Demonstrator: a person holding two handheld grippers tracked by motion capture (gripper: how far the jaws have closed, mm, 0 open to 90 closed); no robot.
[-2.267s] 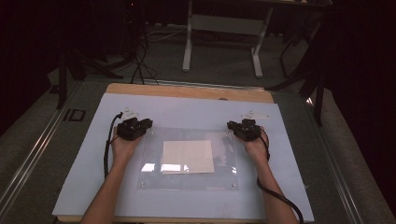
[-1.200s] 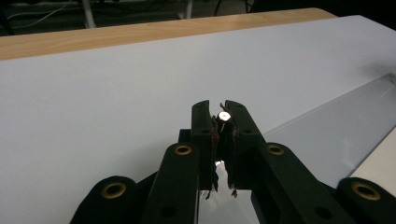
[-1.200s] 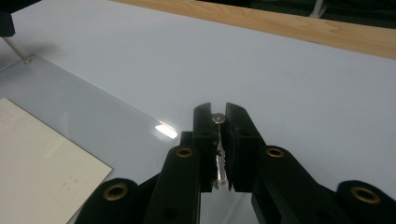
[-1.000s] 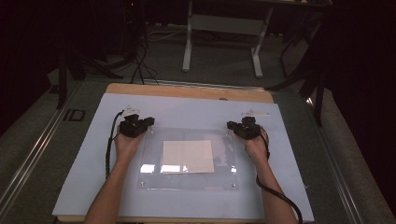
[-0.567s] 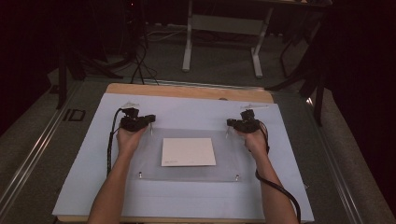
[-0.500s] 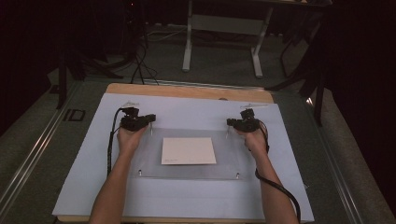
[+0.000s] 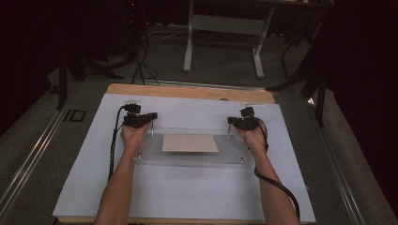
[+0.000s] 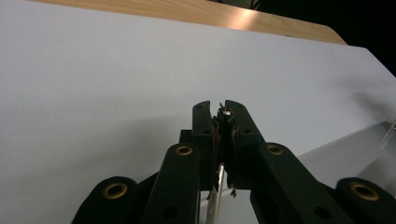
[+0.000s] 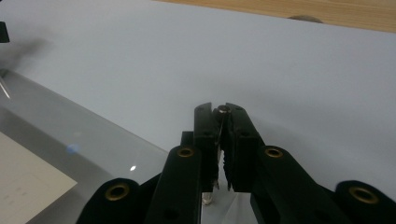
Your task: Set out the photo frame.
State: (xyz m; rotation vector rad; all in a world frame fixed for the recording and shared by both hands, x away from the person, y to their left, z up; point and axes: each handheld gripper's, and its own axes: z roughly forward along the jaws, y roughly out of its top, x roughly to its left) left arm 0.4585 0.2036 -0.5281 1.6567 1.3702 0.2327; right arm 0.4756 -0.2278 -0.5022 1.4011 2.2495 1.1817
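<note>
Left tool (image 7: 141,119) pinches a small metal post (image 8: 226,112) at one far corner of the clear acrylic sheet (image 7: 187,157); right tool (image 7: 241,123) pinches the matching post (image 9: 223,110) at the other far corner. That sheet sits mid-bench on the white mat (image 7: 187,197), slightly toward the far edge, with a tan card (image 7: 190,143) at its centre.
</note>
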